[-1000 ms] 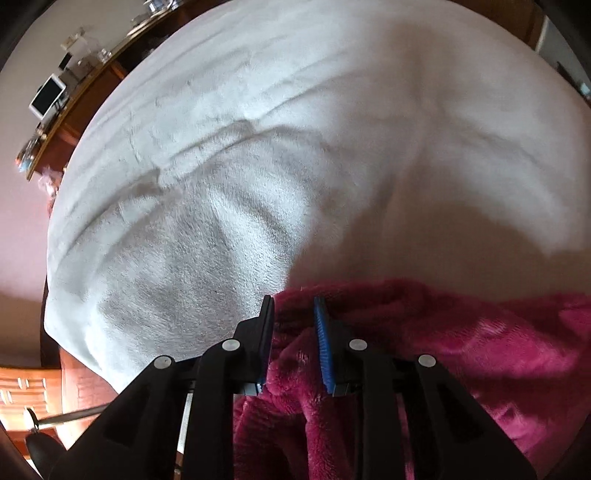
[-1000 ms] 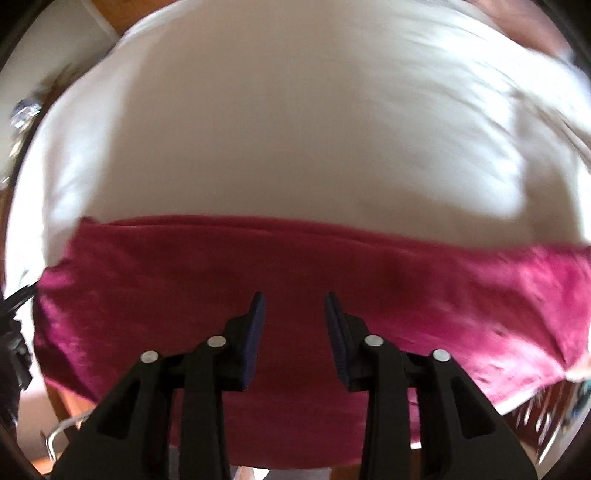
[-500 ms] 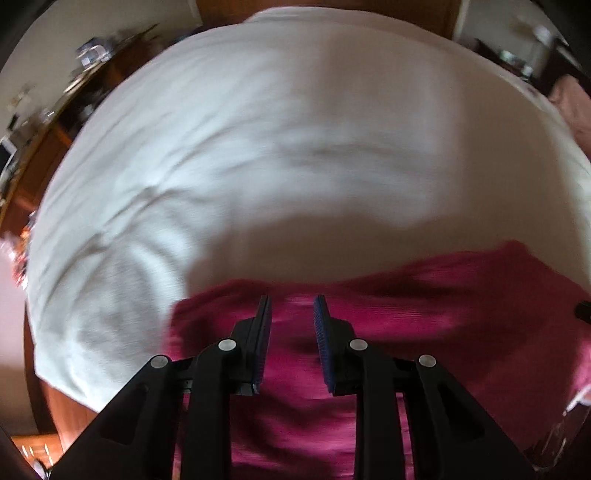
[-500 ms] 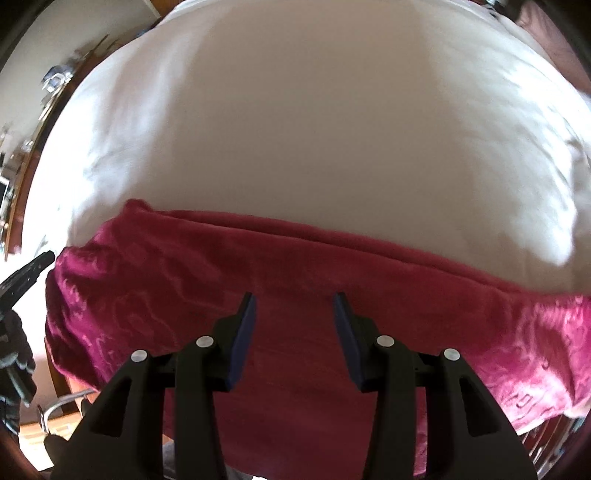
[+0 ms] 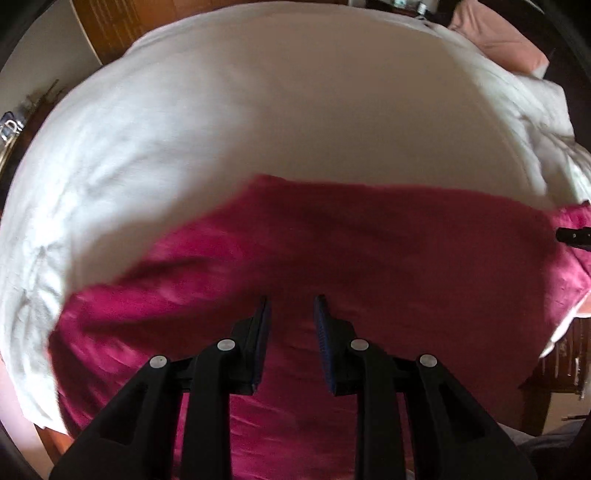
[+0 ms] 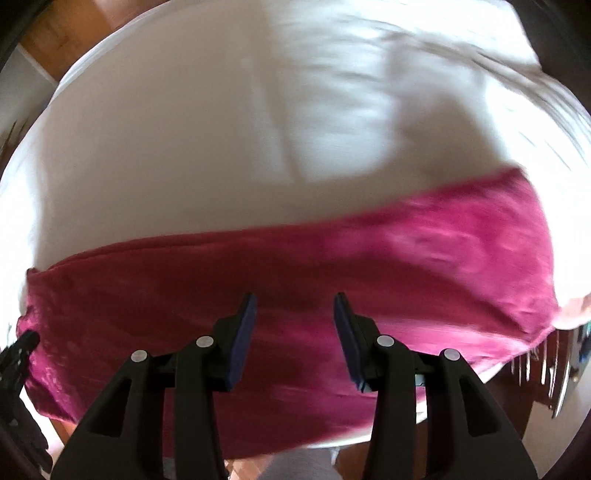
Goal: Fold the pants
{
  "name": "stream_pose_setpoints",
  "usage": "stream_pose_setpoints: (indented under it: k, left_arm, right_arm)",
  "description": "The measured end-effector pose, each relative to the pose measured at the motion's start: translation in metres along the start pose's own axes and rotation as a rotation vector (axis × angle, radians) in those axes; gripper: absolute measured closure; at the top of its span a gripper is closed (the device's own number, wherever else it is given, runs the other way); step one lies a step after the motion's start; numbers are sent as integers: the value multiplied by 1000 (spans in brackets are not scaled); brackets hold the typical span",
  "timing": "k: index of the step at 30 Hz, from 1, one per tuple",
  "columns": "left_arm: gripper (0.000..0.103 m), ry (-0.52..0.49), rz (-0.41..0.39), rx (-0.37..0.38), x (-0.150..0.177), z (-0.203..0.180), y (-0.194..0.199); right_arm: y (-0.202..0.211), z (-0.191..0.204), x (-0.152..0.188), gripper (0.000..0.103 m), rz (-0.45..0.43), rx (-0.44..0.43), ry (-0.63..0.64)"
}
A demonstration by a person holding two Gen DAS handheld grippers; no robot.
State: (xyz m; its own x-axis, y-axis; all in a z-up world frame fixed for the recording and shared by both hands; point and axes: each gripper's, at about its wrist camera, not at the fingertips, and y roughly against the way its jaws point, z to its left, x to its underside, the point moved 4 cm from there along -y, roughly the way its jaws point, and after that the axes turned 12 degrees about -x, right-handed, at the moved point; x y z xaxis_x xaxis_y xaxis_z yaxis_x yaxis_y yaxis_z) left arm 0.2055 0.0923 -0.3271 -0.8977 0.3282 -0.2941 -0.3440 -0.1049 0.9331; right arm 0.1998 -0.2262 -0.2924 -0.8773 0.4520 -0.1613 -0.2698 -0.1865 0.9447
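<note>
The magenta fleece pants (image 5: 369, 258) lie in a long band along the near edge of the white bed (image 5: 277, 110). My left gripper (image 5: 291, 301) is open and empty, held above the pants. In the right wrist view the pants (image 6: 258, 280) stretch from left to right across the bed (image 6: 221, 129). My right gripper (image 6: 295, 297) is open and empty above their middle. The tip of the right gripper shows at the right edge of the left wrist view (image 5: 574, 234). Both views are blurred by motion.
A pink pillow (image 5: 495, 40) lies at the far right corner of the bed. Wooden furniture (image 5: 110, 33) stands beyond the bed's far left side. The wooden floor (image 6: 258, 469) shows below the bed's near edge.
My left gripper has let go of the pants' edge, lifted away and swung right, so more of the pants shows. My right gripper has opened wider and shifted over the pants.
</note>
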Motion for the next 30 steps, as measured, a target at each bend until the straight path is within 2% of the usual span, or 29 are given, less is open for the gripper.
stream_pose_setpoints:
  k: [4, 8, 13, 18, 23, 26, 28, 29, 30]
  left_arm:
    - [78, -52, 0, 21, 4, -54, 10]
    - [65, -117, -28, 41, 3, -110, 23]
    - [65, -167, -45, 69, -4, -175, 30]
    - [65, -251, -61, 98, -10, -246, 34]
    - [61, -345, -77, 122, 0, -299, 31]
    - [60, -395, -63, 127, 10, -328, 29]
    - [60, -434, -50, 118, 19, -341, 23]
    - [60, -452, -45, 112, 22, -345, 18]
    - [60, -477, -51, 91, 36, -345, 21]
  right_arm:
    - [23, -67, 17, 55, -23, 13, -89]
    - [46, -127, 38, 52, -33, 0, -160]
    - [60, -185, 62, 52, -38, -53, -254]
    - [60, -224, 72, 52, -48, -136, -341]
    - [54, -236, 71, 52, -80, -243, -389]
    - [50, -238, 62, 52, -99, -262, -367]
    - [41, -241, 61, 59, -93, -253, -327]
    - [41, -240, 58, 77, -86, -245, -309]
    - [40, -240, 56, 85, -76, -224, -295]
